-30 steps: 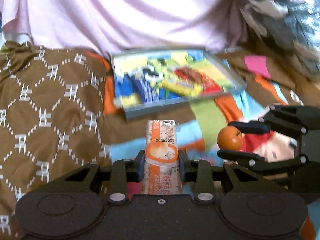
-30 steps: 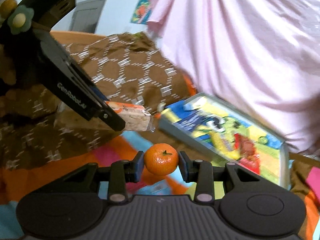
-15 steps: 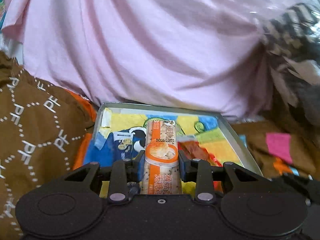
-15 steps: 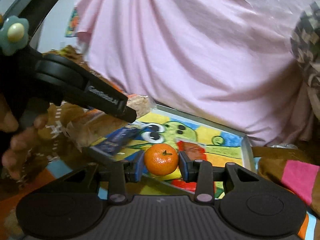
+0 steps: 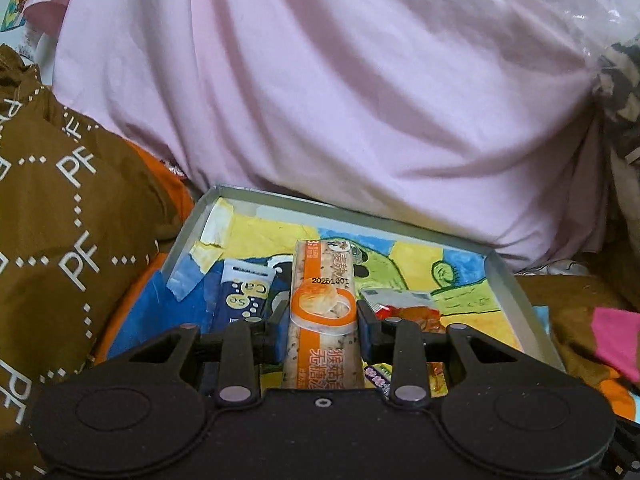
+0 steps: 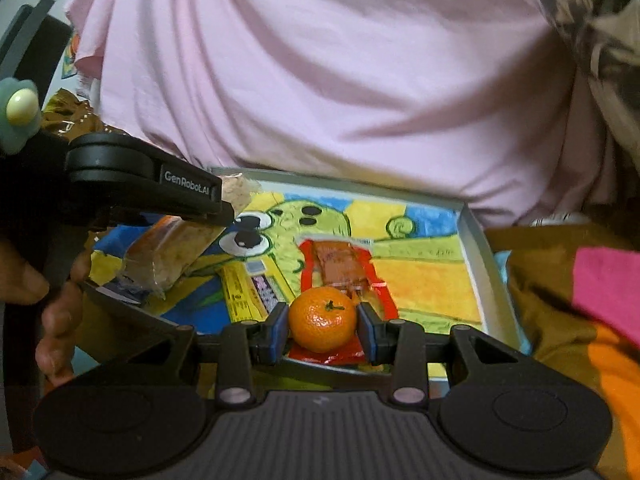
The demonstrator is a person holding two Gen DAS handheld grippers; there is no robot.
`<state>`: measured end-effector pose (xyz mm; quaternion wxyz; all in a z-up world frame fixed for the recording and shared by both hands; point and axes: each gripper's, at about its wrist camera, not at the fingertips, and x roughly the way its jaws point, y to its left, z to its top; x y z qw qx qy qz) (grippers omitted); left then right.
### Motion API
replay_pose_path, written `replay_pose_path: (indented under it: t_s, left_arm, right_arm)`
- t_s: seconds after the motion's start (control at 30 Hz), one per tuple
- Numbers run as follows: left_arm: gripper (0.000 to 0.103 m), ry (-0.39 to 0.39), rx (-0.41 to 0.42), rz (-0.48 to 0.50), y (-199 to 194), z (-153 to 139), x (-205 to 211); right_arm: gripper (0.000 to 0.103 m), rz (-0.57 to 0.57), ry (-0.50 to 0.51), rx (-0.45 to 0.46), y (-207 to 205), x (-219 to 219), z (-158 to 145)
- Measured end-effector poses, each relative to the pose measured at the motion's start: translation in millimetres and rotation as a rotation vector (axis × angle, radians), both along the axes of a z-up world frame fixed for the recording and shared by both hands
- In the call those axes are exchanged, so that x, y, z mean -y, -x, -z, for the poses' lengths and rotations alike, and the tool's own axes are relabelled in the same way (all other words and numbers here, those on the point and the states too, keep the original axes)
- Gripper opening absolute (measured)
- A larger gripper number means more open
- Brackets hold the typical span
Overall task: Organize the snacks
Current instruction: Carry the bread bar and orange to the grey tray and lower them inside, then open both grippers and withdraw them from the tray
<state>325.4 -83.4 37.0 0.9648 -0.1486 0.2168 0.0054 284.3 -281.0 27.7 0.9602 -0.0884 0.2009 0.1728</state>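
Note:
My left gripper is shut on a long orange-and-white snack bar and holds it over the left half of a shallow grey tray with a bright cartoon drawing on its floor. My right gripper is shut on a small mandarin, held above the tray's near middle. The left gripper with its bar also shows in the right wrist view. A blue packet, a red packet and a yellow packet lie in the tray.
A large pink cloth bulges right behind the tray. Brown patterned fabric lies to the left. A pink patch and orange cloth lie to the right. A hand holds the left gripper.
Both grippers moved forward to the tray and now hang over it, each still shut on its item. The tray looks much closer than a second ago.

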Motion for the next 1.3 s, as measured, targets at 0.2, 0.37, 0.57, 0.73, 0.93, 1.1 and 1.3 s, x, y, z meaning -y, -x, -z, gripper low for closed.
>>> replay_pose_path:
  t_s: [0.2, 0.37, 0.57, 0.73, 0.93, 1.1, 1.3]
  left_arm:
    - [0.035, -0.006, -0.018, 0.017, -2.2, 7.2, 4.3]
    - [0.035, -0.002, -0.045, 0.021, -4.5, 11.9, 5.4]
    - [0.057, 0.006, -0.063, 0.020, -3.0, 9.6, 2.4]
    - [0.089, 0.009, -0.036, 0.017, 10.8, 0.1, -2.4]
    - [0.102, -0.014, 0.022, 0.024, 34.6, -18.9, -10.1]
    - [0.102, -0.034, 0.033, 0.045, 60.1, -34.2, -20.9]
    - [0.102, -0.164, 0.046, -0.005, 107.0, -43.6, -32.5]
  right_arm:
    - [0.041, -0.001, 0.010, -0.014, 0.0, -1.0, 5.0]
    - [0.043, 0.002, 0.006, -0.024, -1.6, -1.2, 3.6]
    - [0.064, 0.003, 0.027, -0.001, 5.8, -1.0, 1.8]
    - [0.088, 0.034, 0.009, 0.028, 16.3, 6.5, -5.3]
    - [0.103, 0.073, -0.014, 0.074, 39.2, 16.2, -20.2]
    - [0.103, 0.058, -0.005, 0.092, 64.8, 18.5, -30.4]
    - [0.103, 0.021, -0.016, 0.086, 98.3, 16.4, -36.7]
